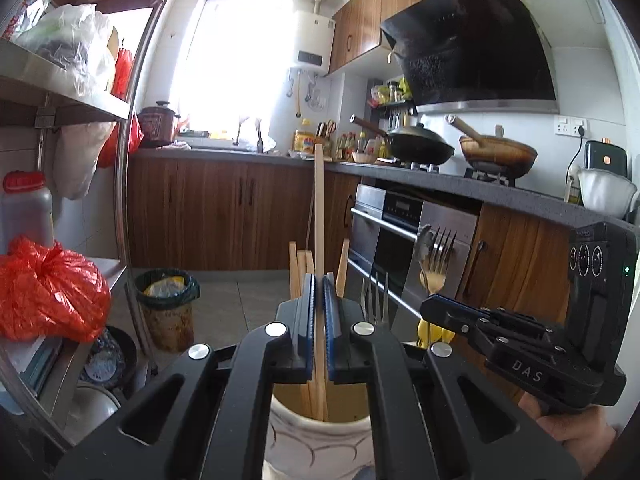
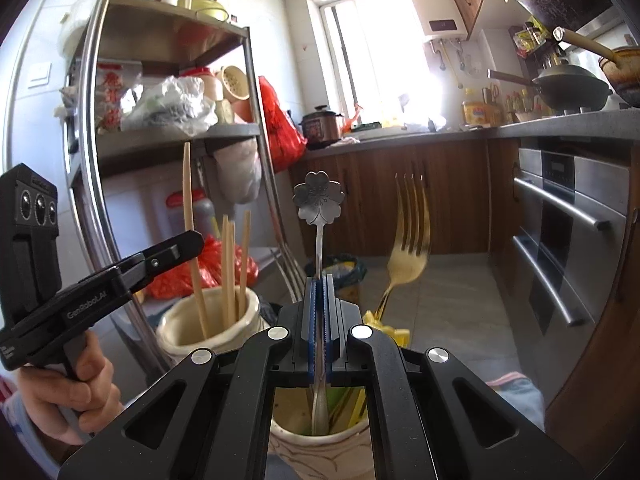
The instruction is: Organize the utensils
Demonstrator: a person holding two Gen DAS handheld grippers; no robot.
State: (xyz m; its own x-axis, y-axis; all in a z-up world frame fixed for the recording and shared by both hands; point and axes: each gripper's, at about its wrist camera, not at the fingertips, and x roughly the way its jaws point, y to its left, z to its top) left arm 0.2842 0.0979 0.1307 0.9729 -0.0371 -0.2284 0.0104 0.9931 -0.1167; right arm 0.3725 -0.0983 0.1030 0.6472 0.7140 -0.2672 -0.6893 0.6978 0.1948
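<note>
My left gripper (image 1: 319, 280) is shut on a long wooden chopstick (image 1: 319, 208) that stands upright, its lower end inside a white ceramic holder (image 1: 316, 446) with several other chopsticks (image 1: 300, 268). My right gripper (image 2: 320, 280) is shut on a silver spoon (image 2: 319, 204) with a flower-shaped handle end, its bowl down in a second ceramic holder (image 2: 320, 446). A gold fork (image 2: 408, 240) leans out of that holder. The chopstick holder (image 2: 208, 320) and the left gripper (image 2: 160, 258) show at the left of the right wrist view. The right gripper (image 1: 440, 312) shows at the right of the left wrist view.
A steel shelf rack (image 2: 176, 128) with bags and bowls stands at the left. A red plastic bag (image 1: 48, 288) lies on a lower shelf. A lined bin (image 1: 168, 304) is on the floor. An oven (image 2: 568, 248) and counter with woks (image 1: 420, 146) run along the right.
</note>
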